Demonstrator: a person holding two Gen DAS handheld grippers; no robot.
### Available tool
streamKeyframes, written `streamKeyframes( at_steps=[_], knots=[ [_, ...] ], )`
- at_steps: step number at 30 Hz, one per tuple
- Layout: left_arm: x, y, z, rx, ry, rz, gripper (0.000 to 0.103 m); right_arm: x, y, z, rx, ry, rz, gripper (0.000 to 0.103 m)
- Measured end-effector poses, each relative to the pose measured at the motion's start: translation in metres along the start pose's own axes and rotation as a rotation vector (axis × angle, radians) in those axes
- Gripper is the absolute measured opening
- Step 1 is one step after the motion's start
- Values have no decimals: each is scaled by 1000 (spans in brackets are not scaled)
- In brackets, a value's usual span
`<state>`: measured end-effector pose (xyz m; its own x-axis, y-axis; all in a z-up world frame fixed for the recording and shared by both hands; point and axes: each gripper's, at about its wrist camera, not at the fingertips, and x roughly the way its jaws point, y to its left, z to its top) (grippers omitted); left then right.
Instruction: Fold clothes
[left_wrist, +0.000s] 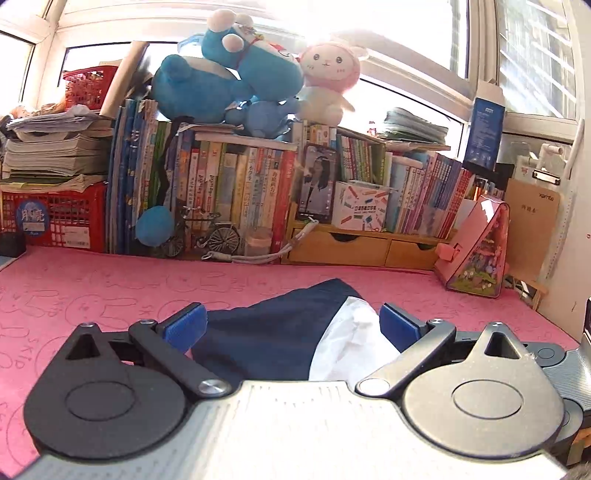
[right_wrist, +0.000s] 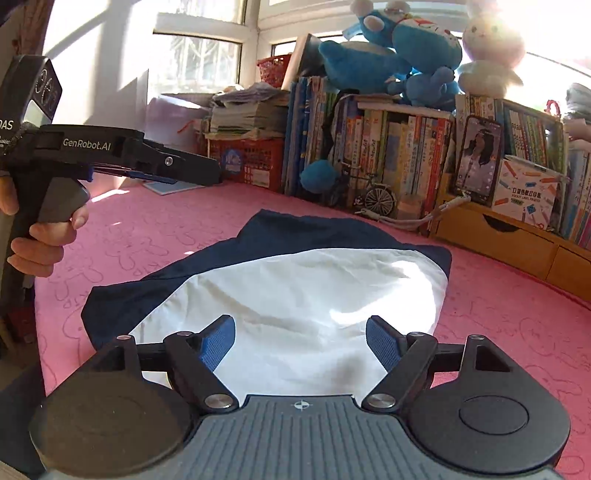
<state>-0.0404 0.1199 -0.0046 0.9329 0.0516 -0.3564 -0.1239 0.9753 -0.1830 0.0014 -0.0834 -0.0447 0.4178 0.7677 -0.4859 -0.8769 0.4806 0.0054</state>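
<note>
right gripper (right_wrist: 301, 341): jaws apart, nothing clamped, above the near white part of the garment (right_wrist: 295, 288). left gripper (left_wrist: 291, 325): jaws apart, hanging clear above the garment's navy edge. garment lies flat on the pink surface (right_wrist: 498, 295), before the books (right_wrist: 388, 147).

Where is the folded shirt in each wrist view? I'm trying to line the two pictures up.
Left wrist: shirt at bottom centre, between the open left gripper pads.
Right wrist: shirt at centre, lying flat beyond the open right gripper.
Shared landmark: phone leaning against the books.
</note>
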Motion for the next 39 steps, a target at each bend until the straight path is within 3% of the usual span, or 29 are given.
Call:
streamKeyframes(
  at_steps=[4,9,13,18,24,26,29,32,34,36,39],
  knots=[
    [57,-25,8,28,162,-125,101,9,8,-6,4,14,-70,79],
    [111,-34,-17,64,410,54,97,20,16,-22,-16,50,-151,84],
    [121,-34,-32,145,400,178,103,26,12,-26,32,70,-134,84],
    [140,-20,-22,95,416,217,103,32,5,-28,72,102,-120,86],
    [153,-1,-17,45,425,205,103,24,11,-35,30,134,-105,86],
    [155,6,-16,26,423,192,103,16,12,-41,27,161,-101,91],
    [156,17,-14,-26,422,166,103,-4,4,-54,103,216,-57,96],
    [147,27,-7,-65,434,125,103,-25,6,-60,53,270,-38,96],
    [128,28,-3,-30,405,131,103,-36,8,-61,41,292,-14,96],
    [107,27,-3,116,341,195,103,-47,2,-61,75,261,7,96],
    [95,30,-12,315,307,446,101,-56,-21,-55,218,183,10,96]
  ],
)
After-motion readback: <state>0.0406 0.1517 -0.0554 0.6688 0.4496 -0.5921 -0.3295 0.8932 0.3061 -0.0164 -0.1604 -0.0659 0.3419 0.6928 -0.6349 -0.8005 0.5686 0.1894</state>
